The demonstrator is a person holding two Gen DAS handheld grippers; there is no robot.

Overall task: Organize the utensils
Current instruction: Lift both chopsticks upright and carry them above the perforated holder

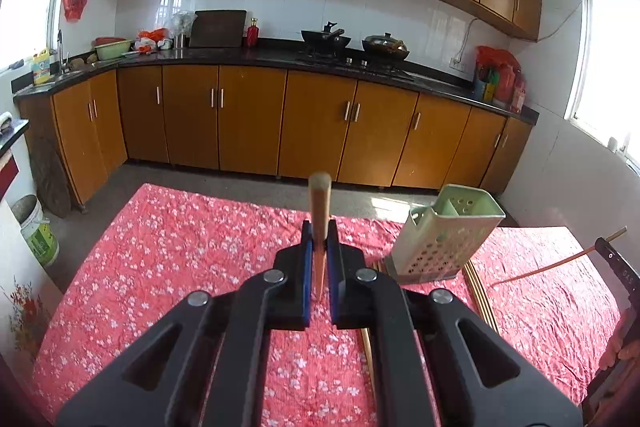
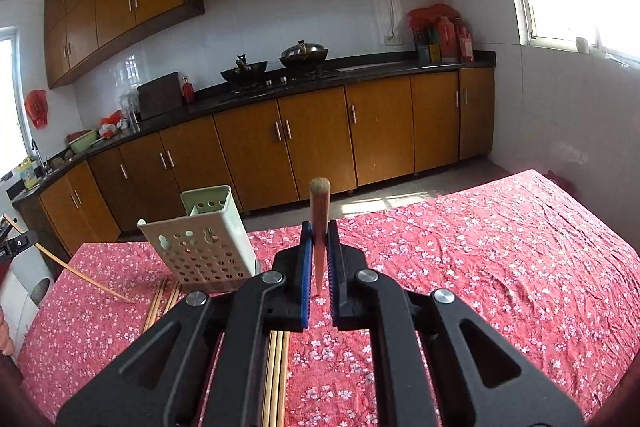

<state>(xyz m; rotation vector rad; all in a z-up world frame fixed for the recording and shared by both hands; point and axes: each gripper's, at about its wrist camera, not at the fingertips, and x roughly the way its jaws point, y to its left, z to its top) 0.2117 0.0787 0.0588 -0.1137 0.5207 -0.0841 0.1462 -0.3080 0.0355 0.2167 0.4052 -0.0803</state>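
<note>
My left gripper [image 1: 319, 241] is shut on a wooden chopstick [image 1: 319, 203] that points forward above the red floral table. My right gripper [image 2: 319, 241] is shut on another chopstick [image 2: 319, 207], its tip near the cloth. A pale green perforated utensil holder [image 1: 444, 239] stands on the table, right of the left gripper and left of the right gripper [image 2: 208, 239]. Several loose chopsticks [image 1: 480, 291] lie on the cloth beside the holder and show in the right wrist view [image 2: 276, 367] too. The right gripper's chopstick shows at the left wrist view's right edge [image 1: 560, 261].
The table has a red floral cloth [image 1: 160, 267]. Beyond it are orange kitchen cabinets [image 1: 248, 119], a dark counter with woks [image 1: 324, 41], and a white bucket [image 1: 38, 231] on the floor at left. Windows are on both sides.
</note>
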